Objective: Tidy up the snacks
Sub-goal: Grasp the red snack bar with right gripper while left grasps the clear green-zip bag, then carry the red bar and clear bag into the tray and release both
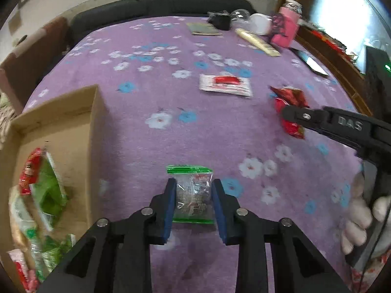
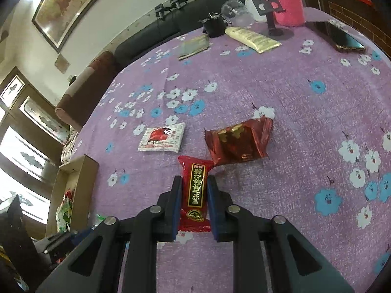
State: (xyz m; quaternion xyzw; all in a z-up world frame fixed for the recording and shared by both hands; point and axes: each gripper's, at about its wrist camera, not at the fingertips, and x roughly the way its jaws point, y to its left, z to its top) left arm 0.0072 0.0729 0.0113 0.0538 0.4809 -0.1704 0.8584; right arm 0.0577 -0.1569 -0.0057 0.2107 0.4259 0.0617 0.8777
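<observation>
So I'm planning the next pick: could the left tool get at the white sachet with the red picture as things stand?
Probably not yet: the left tool is shut on a clear green-edged packet. The white sachet with the red picture lies uncovered on the purple cloth.

Left tongs (image 1: 194, 190) clamp a clear-windowed snack pouch (image 1: 193, 195) just above the tabletop (image 1: 146, 146); cardboard box (image 1: 92, 127) at 9 o'clock of them, snack packets (image 1: 46, 185) piled inside. Flat sachet (image 1: 224, 85) at 12 o'clock, well apart. Right tongs (image 2: 194, 188) grip a bar-shaped snack (image 2: 194, 190); crumpled foil wrapper (image 2: 239, 144) just beyond at 1 o'clock, sachet at 11. Tube (image 2: 251, 39), phone (image 2: 338, 36), cup (image 2: 234, 12) along the far edge
</observation>
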